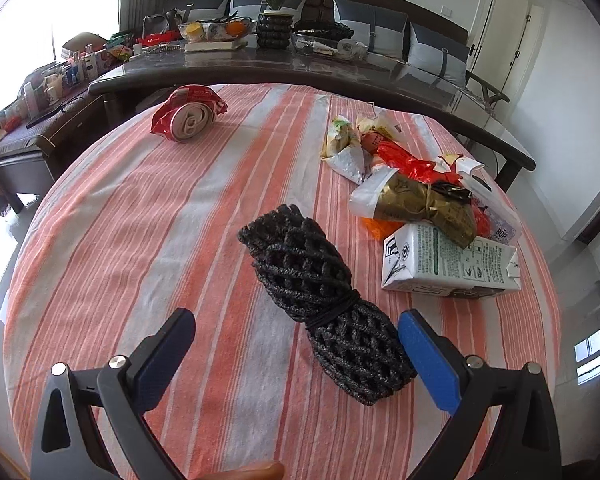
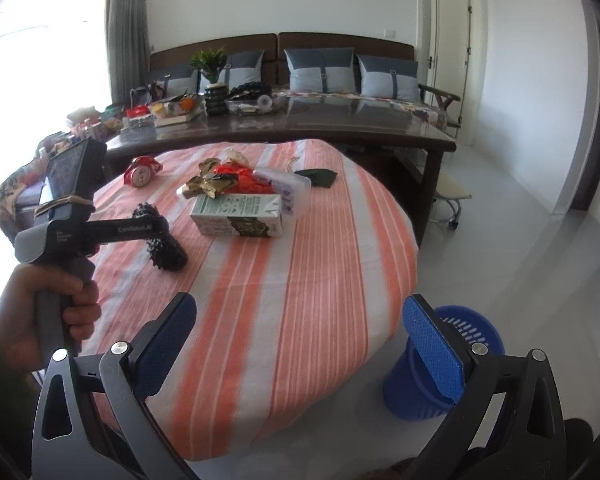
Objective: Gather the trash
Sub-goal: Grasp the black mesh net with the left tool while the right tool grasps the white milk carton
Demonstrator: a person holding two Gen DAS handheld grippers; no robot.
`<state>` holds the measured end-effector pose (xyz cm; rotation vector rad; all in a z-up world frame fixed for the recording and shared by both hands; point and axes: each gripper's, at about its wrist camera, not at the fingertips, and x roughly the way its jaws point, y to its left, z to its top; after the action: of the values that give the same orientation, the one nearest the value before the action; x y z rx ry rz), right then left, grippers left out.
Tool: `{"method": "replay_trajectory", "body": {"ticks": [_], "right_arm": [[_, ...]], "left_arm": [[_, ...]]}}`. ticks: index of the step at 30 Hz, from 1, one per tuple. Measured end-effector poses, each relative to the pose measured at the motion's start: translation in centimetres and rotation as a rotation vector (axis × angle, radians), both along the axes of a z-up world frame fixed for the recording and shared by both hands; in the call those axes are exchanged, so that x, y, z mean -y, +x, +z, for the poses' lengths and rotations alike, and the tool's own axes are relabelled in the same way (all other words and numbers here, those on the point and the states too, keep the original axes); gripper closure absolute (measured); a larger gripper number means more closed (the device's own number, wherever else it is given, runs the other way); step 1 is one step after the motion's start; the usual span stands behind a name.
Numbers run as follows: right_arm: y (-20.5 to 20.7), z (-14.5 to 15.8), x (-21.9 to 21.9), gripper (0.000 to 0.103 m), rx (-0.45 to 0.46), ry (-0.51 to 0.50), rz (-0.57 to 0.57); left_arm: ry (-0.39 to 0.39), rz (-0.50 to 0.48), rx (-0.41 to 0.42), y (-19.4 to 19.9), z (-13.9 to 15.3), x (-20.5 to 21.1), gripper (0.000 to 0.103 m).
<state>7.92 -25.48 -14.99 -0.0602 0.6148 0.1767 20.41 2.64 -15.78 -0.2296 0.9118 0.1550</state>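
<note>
While spread wide, left gripper (image 1: 296, 342) jaws straddle black mesh roll (image 1: 320, 304), seemingly untouched

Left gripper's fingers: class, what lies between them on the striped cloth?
In the left wrist view, the black foam net bundle lies between the open left gripper, nearer its right finger.

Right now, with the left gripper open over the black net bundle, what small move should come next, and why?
Probably ease the left gripper forward and slightly right, then close. The black net bundle lies between its open fingers, nearer the right one, not yet gripped. The blue basket waits on the floor.
</note>
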Motion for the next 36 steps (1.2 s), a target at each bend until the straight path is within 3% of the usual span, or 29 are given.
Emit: {"method": "replay_trajectory", "body": {"ticks": [6,11,16,19,21,24,25,30,33,36], "right_arm": [[1.0,-0.5,1.1,0.0,-0.013,0.013,-0.008],[3.7,-1.4,1.9,0.0,-0.002,-0.025,0.026],[8.7,-2.3,0.3,0.0,0.006,-0.052,0.192],[12.3,-2.7,-1.5,0.0,-0.002,-0.054,0.332],[14.4,-2.8,-3.0,0.001,0.007,-0.097,0.413],[16.9,-3.2,-5.4,0.005,-0.01,-0.168,0.535],[17.6,-3.4,-6.1,0.011,-0.026,-0.195,0.57],[19.8,-5.2,-8.6,0.021,-0.096,-0.338,0.672],[20.5,-6.1,-9.0,0.024,-0.126,-0.394,0.678],[20.6,-6.3,-9.0,0.033,-0.152,-0.397,0.683]], "left_arm": [[0.054,-0.032,-0.011,0.6,-0.7,0.6,0.0],[0.039,-0.098,-0.027,0.0,-0.2,-1.2,0.0],[-0.04,-0.168,-0.074,0.6,-0.7,-2.8,0.0],[-0.122,-0.153,-0.108,0.7,-1.4,-3.4,0.0],[-0.184,-0.142,-0.124,0.8,-2.0,-3.6,0.0],[-0.198,-0.156,-0.11,0.9,-2.0,-3.2,0.002],[-0.212,-0.169,-0.104,1.0,-2.0,-3.1,0.005],[-0.308,-0.274,-0.091,1.5,-1.6,-2.7,0.057],[-0.273,-0.325,-0.092,1.3,-0.9,-2.2,0.061],[-0.25,-0.381,-0.108,1.0,-0.2,-2.2,0.061]]}}
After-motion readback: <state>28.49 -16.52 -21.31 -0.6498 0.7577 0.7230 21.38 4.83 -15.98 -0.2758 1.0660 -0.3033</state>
